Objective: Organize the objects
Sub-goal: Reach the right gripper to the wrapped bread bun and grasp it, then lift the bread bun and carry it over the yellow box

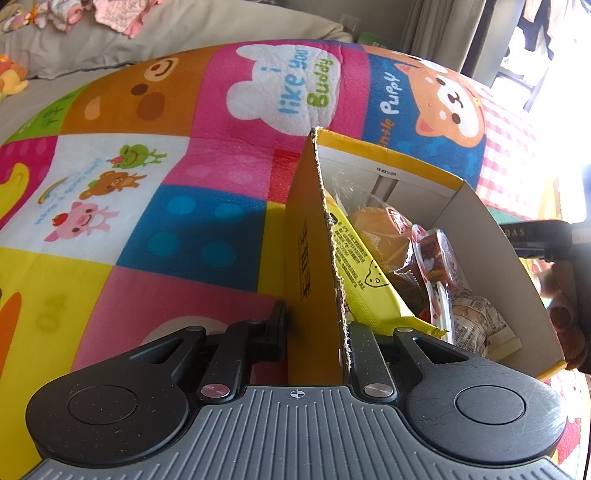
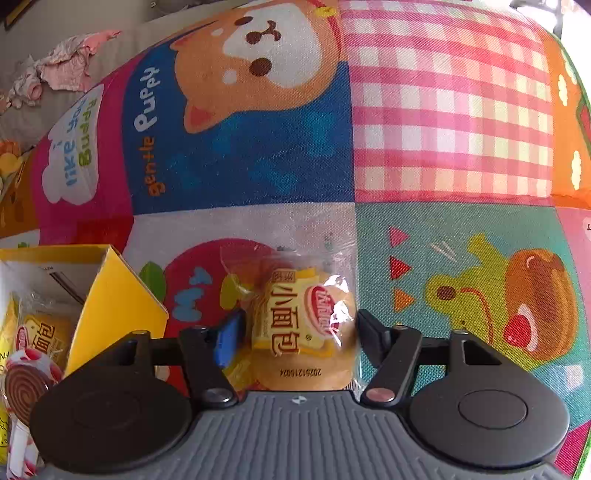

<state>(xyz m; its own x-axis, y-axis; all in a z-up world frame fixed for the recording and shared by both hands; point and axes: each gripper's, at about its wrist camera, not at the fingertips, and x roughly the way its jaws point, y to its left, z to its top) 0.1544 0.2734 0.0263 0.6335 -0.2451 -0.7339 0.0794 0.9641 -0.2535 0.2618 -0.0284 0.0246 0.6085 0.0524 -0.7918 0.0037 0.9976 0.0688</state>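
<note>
A yellow cardboard box [image 1: 310,236] stands on the patchwork mat. My left gripper [image 1: 317,332] is shut on its near wall. Inside lie a yellow packet [image 1: 360,273], a wrapped bun [image 1: 373,229], a spiral lollipop [image 1: 439,254] and another wrapped snack [image 1: 480,325]. In the right wrist view the box [image 2: 114,295] is at lower left with the lollipop [image 2: 26,384] in it. My right gripper [image 2: 301,328] straddles a small wrapped bread bun [image 2: 303,328] on the mat; the fingers sit beside its wrapper with small gaps.
The colourful cartoon mat [image 1: 221,129] spreads all around. A grey cushion with pink clothes [image 1: 110,22] lies at the back. Curtains and a bright window [image 1: 535,55] are at far right. The right gripper's handle and a hand [image 1: 565,295] are beside the box.
</note>
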